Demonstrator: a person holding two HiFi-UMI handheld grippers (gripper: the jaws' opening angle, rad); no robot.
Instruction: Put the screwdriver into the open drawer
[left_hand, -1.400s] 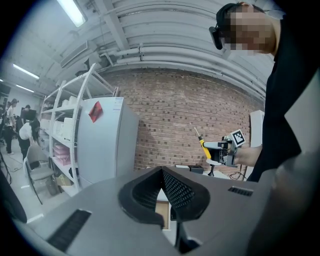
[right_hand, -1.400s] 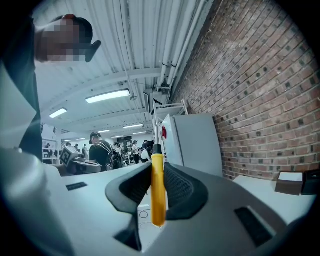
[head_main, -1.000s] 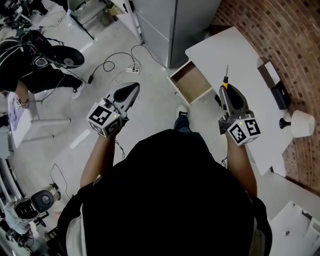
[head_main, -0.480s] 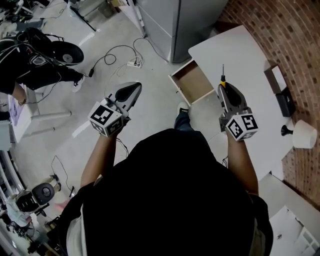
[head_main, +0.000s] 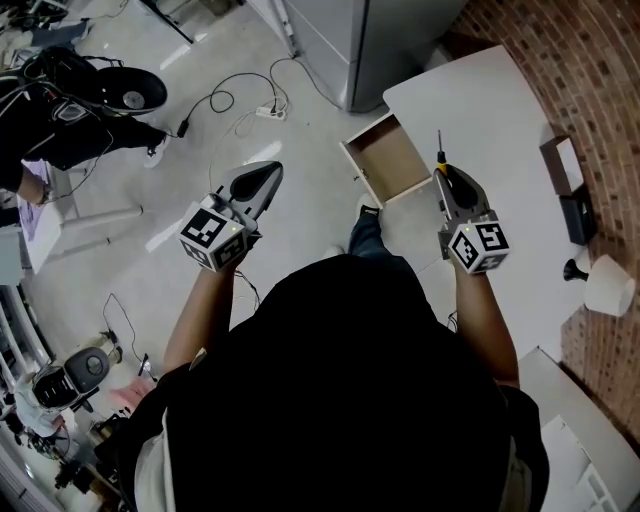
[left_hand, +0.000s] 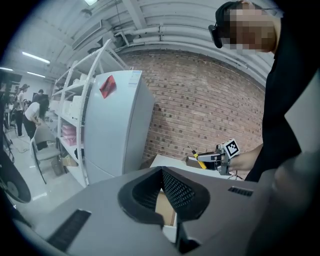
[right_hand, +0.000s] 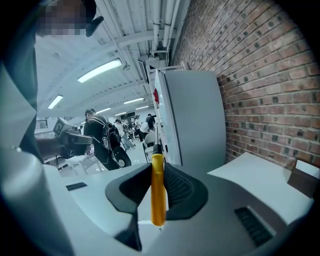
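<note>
1. Left gripper (head_main: 268, 172): held out over the floor (head_main: 300, 110), well to the left of the drawer. Its jaws are drawn together with nothing between them. Its position has hardly altered over the last second, and it has no part in the present step.

2. Drawer (head_main: 388, 160): open, projecting from under the edge of the tabletop. The brown bottom is bare, with no contents visible.

3. Screwdriver (right_hand: 157, 190): the yellow handle is clamped between the right gripper's jaws and the metal shaft points forward past the tips. It is carried in the air and is not yet in the drawer.

4. Right gripper (head_main: 441, 176): closed on the screwdriver handle. Over the last second it has drifted left, closing the gap to the drawer. It now stands just beside the drawer's right wall, with the shaft running alongside that wall rather than over the cavity.

5. Tabletop (head_main: 500, 120): white, to the right of the drawer and lying under the right gripper.

Assessment: the carry looks nearly complete. A further small shift left should bring the tool over the open cavity. Lowering it and opening the jaws would then remain to be done.
</note>
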